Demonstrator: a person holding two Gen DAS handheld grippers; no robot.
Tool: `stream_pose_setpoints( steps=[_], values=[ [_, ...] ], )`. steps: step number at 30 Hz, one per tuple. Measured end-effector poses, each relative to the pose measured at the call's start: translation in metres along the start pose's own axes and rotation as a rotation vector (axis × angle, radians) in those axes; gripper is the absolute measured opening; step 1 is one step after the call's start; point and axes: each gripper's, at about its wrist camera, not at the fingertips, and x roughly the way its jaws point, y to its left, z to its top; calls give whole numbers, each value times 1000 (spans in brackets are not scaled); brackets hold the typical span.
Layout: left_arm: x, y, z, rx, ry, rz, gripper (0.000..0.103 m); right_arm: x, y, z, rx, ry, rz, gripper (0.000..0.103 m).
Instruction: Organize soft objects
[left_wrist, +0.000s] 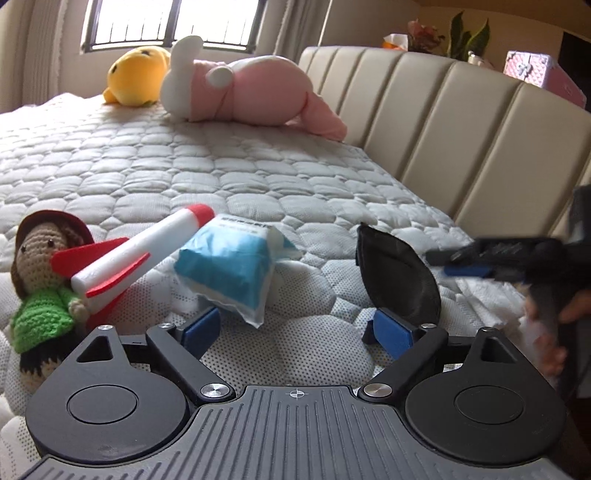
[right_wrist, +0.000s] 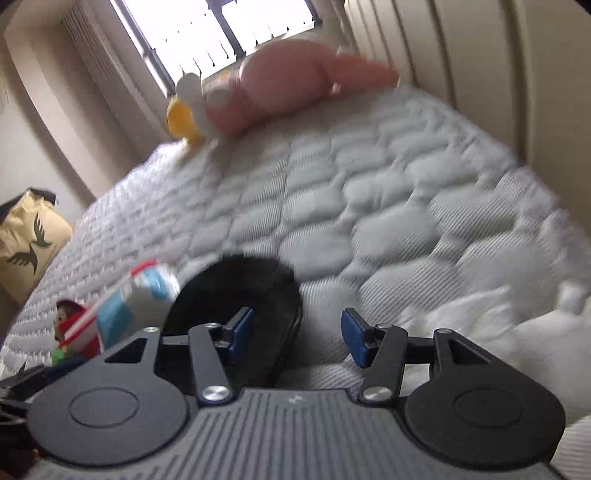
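Observation:
On the quilted mattress (left_wrist: 192, 162) lie a crocheted doll (left_wrist: 40, 280) in a green top, a white and red foam rocket (left_wrist: 140, 251), a blue and white tissue pack (left_wrist: 225, 266) and a black curved soft piece (left_wrist: 399, 273). My left gripper (left_wrist: 295, 328) is open low over the bed, with nothing between its blue pads. A pink and white plush (left_wrist: 243, 88) and a yellow plush (left_wrist: 136, 74) rest far back by the window. My right gripper (right_wrist: 297, 334) is open, its left finger in front of the black piece (right_wrist: 240, 291); in the left wrist view it shows blurred at the right (left_wrist: 476, 258).
A cream padded headboard (left_wrist: 443, 122) runs along the right side of the bed. White crumpled cloth (right_wrist: 480, 325) lies at the near right. A yellow bag (right_wrist: 29, 247) stands beyond the bed's left edge. A pink box (left_wrist: 543, 74) and plants sit behind the headboard.

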Motion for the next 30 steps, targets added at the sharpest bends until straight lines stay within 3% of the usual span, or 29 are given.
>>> stream_pose_setpoints(
  steps=[4, 7, 12, 18, 20, 24, 30],
  values=[
    [-2, 6, 1, -15, 8, 12, 97, 12, 11, 4, -12, -8, 67, 15],
    [-3, 9, 6, -17, -5, 41, 98, 3, 18, 16, -41, -53, 91, 11],
    [0, 10, 14, 4, -27, 66, 99, -14, 7, 48, -60, -147, -17, 11],
    [9, 8, 21, 36, -42, 90, 99, -3, -33, 71, -48, -163, -184, 11],
    [14, 6, 24, 72, -59, 113, 99, -1, -42, 68, -56, -152, -232, 15],
    [33, 0, 25, 186, -97, 174, 99, -18, -50, 51, -43, -170, -246, 19],
    [65, -6, 20, 287, -95, 167, 99, -53, -46, 17, -134, -202, -309, 43]
  ],
)
